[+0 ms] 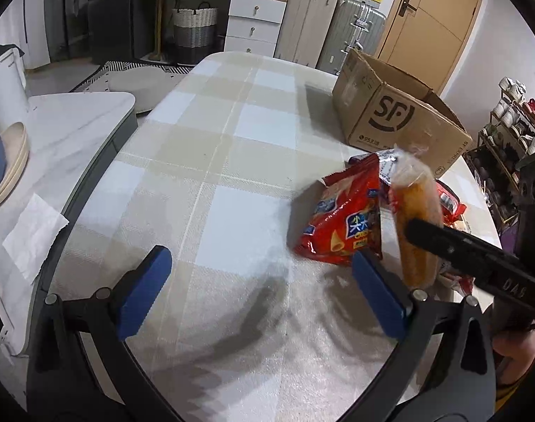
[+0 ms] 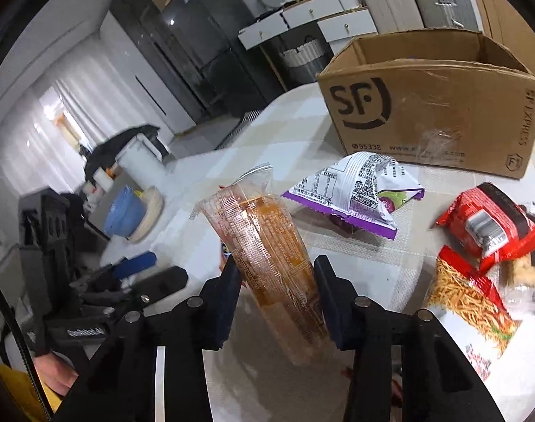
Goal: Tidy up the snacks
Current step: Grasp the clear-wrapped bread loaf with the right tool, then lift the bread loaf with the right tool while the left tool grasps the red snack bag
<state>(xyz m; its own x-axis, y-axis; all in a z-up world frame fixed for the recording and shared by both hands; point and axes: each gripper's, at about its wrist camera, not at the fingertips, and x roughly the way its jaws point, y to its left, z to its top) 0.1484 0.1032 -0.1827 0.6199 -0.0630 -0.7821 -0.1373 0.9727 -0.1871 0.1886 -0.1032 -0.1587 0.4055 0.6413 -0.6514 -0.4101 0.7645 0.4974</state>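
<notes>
None of the snacks looks packed yet, as far as I can see. The box [image 2: 429, 105] stands open far in front of my right gripper [image 2: 278, 302], and I cannot see its floor, so I cannot tell if anything lies inside.

The table [image 1: 214, 147] is under both my grippers, with a checked cloth on it.

Next comes the noodle bag [image 2: 468, 302], lying flat to the right of my right gripper. The red bag [image 1: 341, 218] lies just ahead of my left gripper [image 1: 264, 292], near its right finger. The white and purple bag [image 2: 355, 190] lies ahead of my right gripper, between it and the box. A small red pack [image 2: 492, 225] sits on top of the noodle bag, off to the right.

The clear pack [image 2: 267, 260] with orange snacks is the one I have now. My right gripper is squeezed on its sides, and it sticks up and tilts away from me between the two fingers. Its low end seems close to the table, so I think I have only just grabbed it.

My left gripper is wide open and holds nothing. It hangs over bare cloth.

So I think the job has hardly begun. This one pack must go to the box, and at least four more bags wait on the table after it.
</notes>
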